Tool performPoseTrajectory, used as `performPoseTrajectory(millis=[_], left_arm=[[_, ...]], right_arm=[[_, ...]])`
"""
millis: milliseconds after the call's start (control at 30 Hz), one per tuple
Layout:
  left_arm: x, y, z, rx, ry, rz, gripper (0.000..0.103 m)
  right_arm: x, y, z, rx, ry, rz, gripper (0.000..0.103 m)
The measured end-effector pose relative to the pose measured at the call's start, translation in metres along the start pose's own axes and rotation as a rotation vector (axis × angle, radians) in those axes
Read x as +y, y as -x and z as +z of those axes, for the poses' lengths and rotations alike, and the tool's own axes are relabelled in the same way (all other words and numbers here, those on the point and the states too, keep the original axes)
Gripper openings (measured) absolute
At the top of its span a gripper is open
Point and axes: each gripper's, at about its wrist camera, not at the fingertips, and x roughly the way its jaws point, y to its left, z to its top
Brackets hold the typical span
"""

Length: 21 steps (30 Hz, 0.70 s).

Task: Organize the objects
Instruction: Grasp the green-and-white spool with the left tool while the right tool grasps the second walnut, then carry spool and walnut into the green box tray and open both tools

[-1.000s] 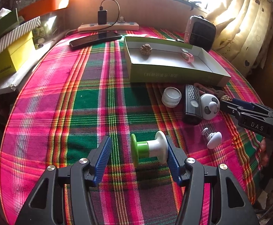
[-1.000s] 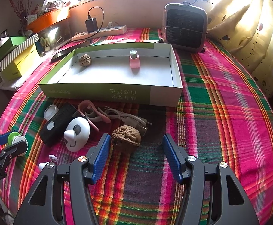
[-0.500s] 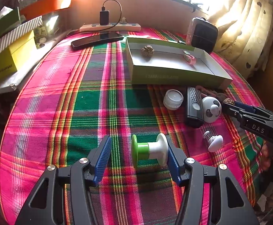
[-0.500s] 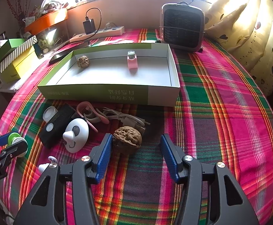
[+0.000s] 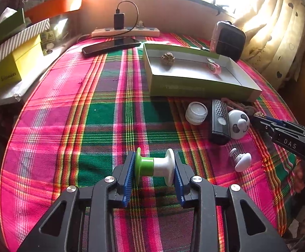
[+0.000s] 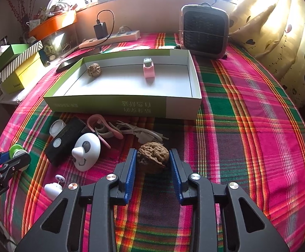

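My left gripper (image 5: 154,168) is shut on a green and white spool (image 5: 154,165) lying sideways on the plaid cloth. My right gripper (image 6: 153,161) is shut on a brown walnut (image 6: 153,155) on the cloth. A green and white open box (image 6: 110,105) stands behind, also in the left wrist view (image 5: 194,88); it holds another walnut (image 6: 94,69) and a pink clip (image 6: 148,70). The right gripper shows at the right edge of the left wrist view (image 5: 286,134).
Loose in front of the box: a panda toy (image 6: 86,149), a black remote (image 6: 65,140), a small white jar (image 5: 196,113), a white knob (image 5: 241,159), a pink clip with cord (image 6: 119,130). A heater (image 6: 205,33), phone (image 5: 110,45), power strip (image 5: 125,32) and boxes (image 5: 9,63) stand behind.
Both grippers have closed: the left onto the green and white spool, the right onto the walnut. Both moved slightly forward.
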Motion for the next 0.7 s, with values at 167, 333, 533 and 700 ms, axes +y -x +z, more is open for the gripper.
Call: performPoseTrajectory(millis=[167, 333, 533, 700], left_arm=[[-0.0003, -0.0001, 0.0, 0.0, 0.002, 0.0, 0.031], [-0.0008, 0.0001, -0.0002, 0.001, 0.002, 0.001, 0.031], [-0.0004, 0.0, 0.0001, 0.001, 0.002, 0.002, 0.031], [-0.0006, -0.0001, 0.0008, 0.003, 0.005, -0.001, 0.031]], right_arm=[[0.0, -0.0002, -0.0001, 0.0, 0.0, 0.0, 0.032], [-0.0004, -0.0002, -0.0003, 0.0, 0.0, 0.0, 0.032], [-0.0005, 0.0, -0.0003, 0.0, -0.001, 0.001, 0.032], [-0.0004, 0.0004, 0.0002, -0.001, 0.002, -0.005, 0.032]])
